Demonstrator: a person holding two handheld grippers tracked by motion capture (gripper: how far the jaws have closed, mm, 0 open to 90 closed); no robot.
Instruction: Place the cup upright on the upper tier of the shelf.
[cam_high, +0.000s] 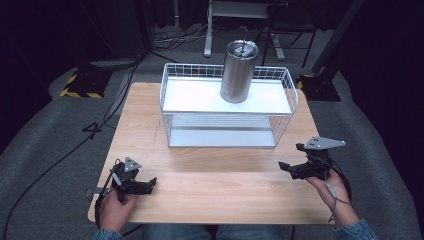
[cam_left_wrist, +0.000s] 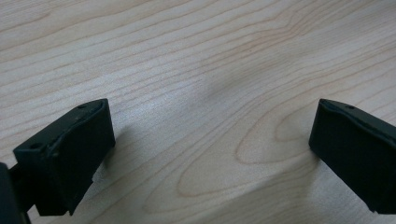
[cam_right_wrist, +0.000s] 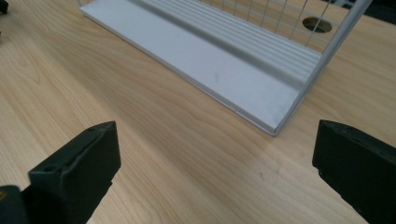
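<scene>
A steel tumbler (cam_high: 239, 71) with a lid stands upright on the top shelf of a white wire rack (cam_high: 227, 107) at the back middle of the wooden table (cam_high: 210, 185). My left gripper (cam_high: 150, 184) rests low at the front left, open, with bare wood between its jaws (cam_left_wrist: 210, 130). At the front right my right gripper (cam_high: 290, 160) is open too and empty. In the right gripper view the rack's lower shelf (cam_right_wrist: 224, 70) lies ahead, its near corner between the jaws.
The rack has a white lower shelf (cam_high: 220, 135) with nothing on it. A round hole (cam_right_wrist: 317, 24) in the tabletop shows behind the rack's wire side. Dark floor with cables and stand feet surrounds the table.
</scene>
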